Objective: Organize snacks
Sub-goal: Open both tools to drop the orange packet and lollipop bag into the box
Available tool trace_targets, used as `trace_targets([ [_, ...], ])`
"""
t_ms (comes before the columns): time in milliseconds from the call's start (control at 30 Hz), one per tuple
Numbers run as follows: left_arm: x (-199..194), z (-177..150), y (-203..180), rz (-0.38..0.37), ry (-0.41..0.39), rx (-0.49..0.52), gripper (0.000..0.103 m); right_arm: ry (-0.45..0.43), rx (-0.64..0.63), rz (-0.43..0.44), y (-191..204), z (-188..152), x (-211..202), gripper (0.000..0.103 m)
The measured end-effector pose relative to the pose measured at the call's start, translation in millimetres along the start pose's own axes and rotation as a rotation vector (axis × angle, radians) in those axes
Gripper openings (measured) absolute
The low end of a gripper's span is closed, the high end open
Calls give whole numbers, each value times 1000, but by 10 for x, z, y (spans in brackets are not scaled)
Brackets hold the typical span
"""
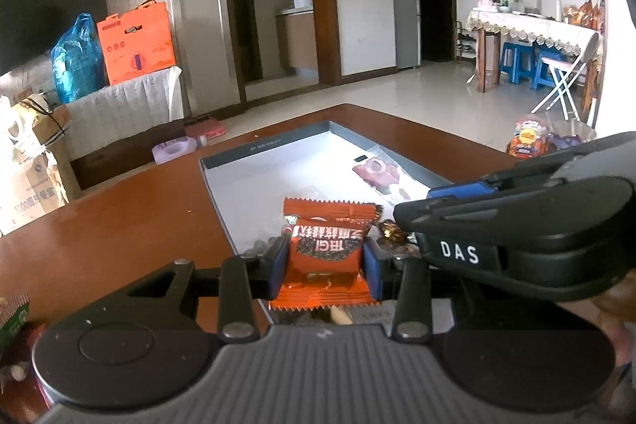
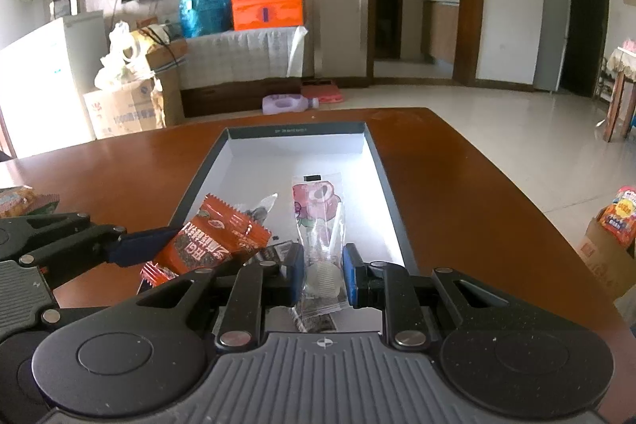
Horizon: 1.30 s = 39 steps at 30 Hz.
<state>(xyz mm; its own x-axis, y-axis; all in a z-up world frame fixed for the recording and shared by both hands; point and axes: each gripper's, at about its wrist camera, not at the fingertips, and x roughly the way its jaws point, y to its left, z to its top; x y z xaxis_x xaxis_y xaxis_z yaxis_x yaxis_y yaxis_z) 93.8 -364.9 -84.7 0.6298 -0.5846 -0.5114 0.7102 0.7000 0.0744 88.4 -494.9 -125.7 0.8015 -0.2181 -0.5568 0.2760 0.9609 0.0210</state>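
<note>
A brown counter (image 2: 457, 185) in a tiled living room carries an open grey box (image 2: 375, 161). Over the box's near end, the left gripper (image 1: 325, 261) clamps an orange snack packet (image 1: 324, 249) — the right gripper (image 2: 321, 277) clamps a clear pink-printed sachet (image 2: 318, 221), long axis toward the counter's far edge.

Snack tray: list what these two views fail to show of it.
- Tray near end: both views, hidden behind the tongs' bodies.
- Dark items under the orange packet: left wrist view, covered by the packet and left tongs.
- Clear packet bottom: right wrist view, cut off by the right tongs.
</note>
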Motion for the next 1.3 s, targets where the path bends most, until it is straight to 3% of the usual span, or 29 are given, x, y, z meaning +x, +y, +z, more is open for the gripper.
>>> trace_targets([
  [200, 149, 118, 0, 49, 35, 58, 42, -6, 3, 6, -8, 27, 27, 27],
  [300, 184, 139, 15, 82, 46, 51, 46, -17, 5, -3, -26, 28, 6, 43],
  [367, 183, 144, 48, 97, 52, 32, 47, -33, 17, -9, -48, 13, -26, 62],
  [400, 170, 144, 57, 90, 56, 29, 48, -37, 22, -2, -60, 6, -40, 62],
  [500, 75, 155, 68, 89, 33, 38, 66, -47, 41, 36, -46, 53, -50, 66],
  [700, -234, 139, -1, 123, -7, 82, 66, -97, 58, 83, -6, 110, -300, 68],
  [800, -466, 92, -18, 142, -6, 94, 66, -134, 85, 100, -9, 45, -513, 75],
  [1033, -1075, -113, -75, 173, 11, 122, 66, -69, 89, 162, 115, -132, -816, 75],
  [1167, -1512, -190, 20, 153, 13, 85, 66, -68, 25, 181, 366, -26, -1082, 74],
  [1300, -1998, -298, 386, 175, 0, 22, 66, -102, -57, 201, 840, 105, -1323, 74],
])
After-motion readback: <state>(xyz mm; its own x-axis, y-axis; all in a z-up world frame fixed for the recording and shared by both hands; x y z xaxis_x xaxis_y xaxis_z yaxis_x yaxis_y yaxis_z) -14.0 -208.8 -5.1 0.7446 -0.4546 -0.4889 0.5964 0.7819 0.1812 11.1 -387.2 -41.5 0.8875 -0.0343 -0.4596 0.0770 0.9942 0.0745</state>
